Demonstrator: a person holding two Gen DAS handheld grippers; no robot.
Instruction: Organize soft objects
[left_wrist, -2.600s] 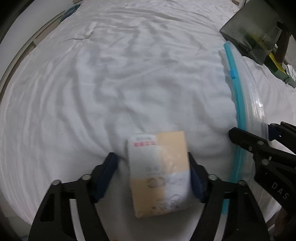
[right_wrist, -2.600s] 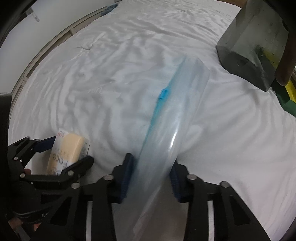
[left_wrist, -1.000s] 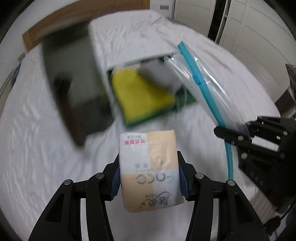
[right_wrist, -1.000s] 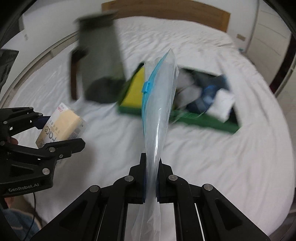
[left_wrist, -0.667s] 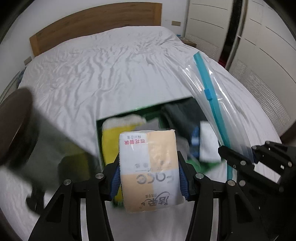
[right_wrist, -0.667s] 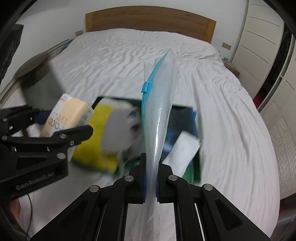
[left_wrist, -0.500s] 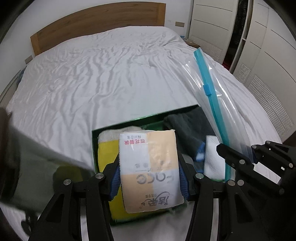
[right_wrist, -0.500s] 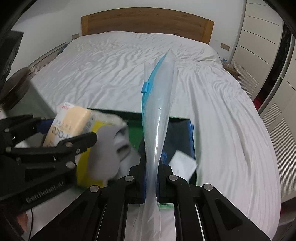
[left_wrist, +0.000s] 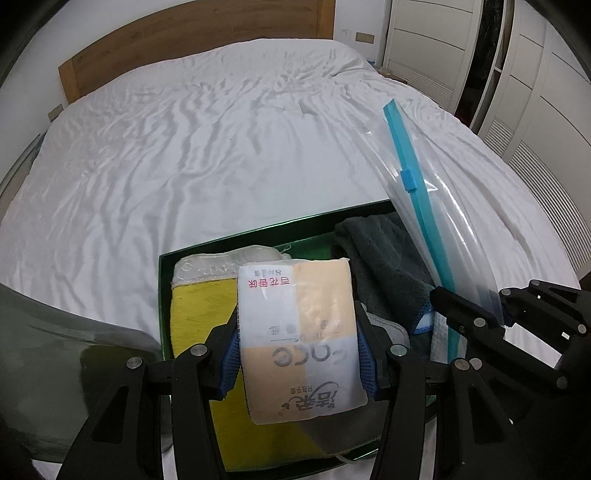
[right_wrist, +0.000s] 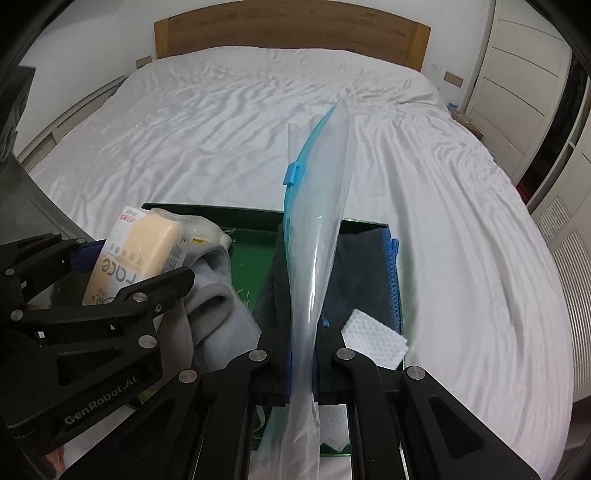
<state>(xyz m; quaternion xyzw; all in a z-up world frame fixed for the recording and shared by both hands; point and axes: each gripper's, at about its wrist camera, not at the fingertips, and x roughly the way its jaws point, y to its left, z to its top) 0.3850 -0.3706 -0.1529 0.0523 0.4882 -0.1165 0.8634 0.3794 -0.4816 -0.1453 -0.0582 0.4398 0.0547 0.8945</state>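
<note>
While hovering above the green rectangular tray (left_wrist: 258, 238) on the bed, the left gripper (left_wrist: 297, 341) is clamping a soft tissue pack (left_wrist: 299, 332); the right gripper (right_wrist: 301, 354) is pinching a clear blue-zippered bag (right_wrist: 317, 206), which is likely to sag shut, blocking insertion.

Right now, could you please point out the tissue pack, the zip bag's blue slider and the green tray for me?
tissue pack (left_wrist: 299, 339): left wrist view, middle of its printed front face.
blue slider (right_wrist: 291, 172): right wrist view, the clip on the zip bag's seal.
green tray (left_wrist: 258, 232): left wrist view, its far rim.
</note>
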